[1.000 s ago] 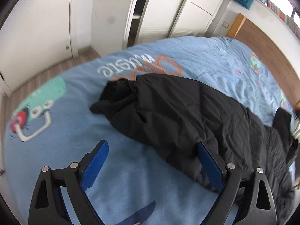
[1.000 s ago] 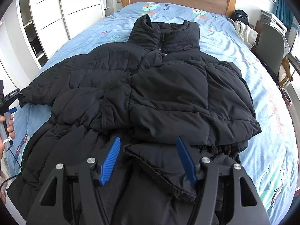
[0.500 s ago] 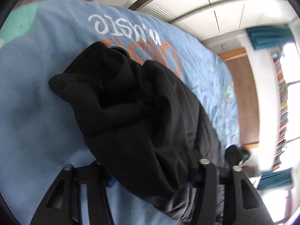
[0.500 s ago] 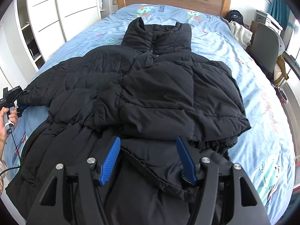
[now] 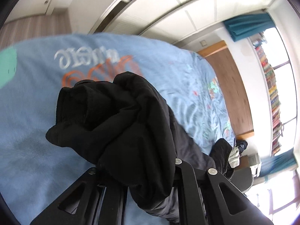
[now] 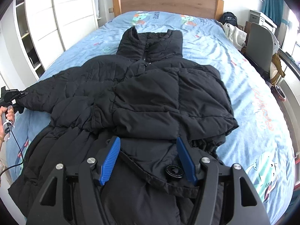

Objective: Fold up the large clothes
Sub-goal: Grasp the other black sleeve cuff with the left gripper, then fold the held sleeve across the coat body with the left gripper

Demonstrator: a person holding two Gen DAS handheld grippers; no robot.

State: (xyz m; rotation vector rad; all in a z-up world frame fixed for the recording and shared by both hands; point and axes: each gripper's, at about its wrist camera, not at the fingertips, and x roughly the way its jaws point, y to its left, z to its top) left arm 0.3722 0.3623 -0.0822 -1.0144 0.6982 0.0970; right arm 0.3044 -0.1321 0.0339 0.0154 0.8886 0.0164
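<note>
A large black puffer jacket [image 6: 150,101] lies face up on the blue bed [image 6: 253,97], collar toward the headboard, its right sleeve folded across the chest. My left gripper [image 6: 18,95] is shut on the cuff of the jacket's left sleeve [image 5: 112,123] and holds it lifted off the bed; its pads are hidden under the fabric in the left wrist view. My right gripper [image 6: 148,159] is open and empty, hovering over the jacket's lower part near a snap button [image 6: 174,169].
White wardrobes [image 6: 56,18] stand along the bed's left side. A wooden headboard [image 6: 168,1] is at the far end. A grey chair [image 6: 262,46] with clothes stands to the right of the bed. Bookshelves and a window [image 5: 271,93] show in the left wrist view.
My left gripper moved onto the sleeve end, shut on it and lifted it off the bed. My right gripper stayed open and drew back slightly over the jacket's hem.
</note>
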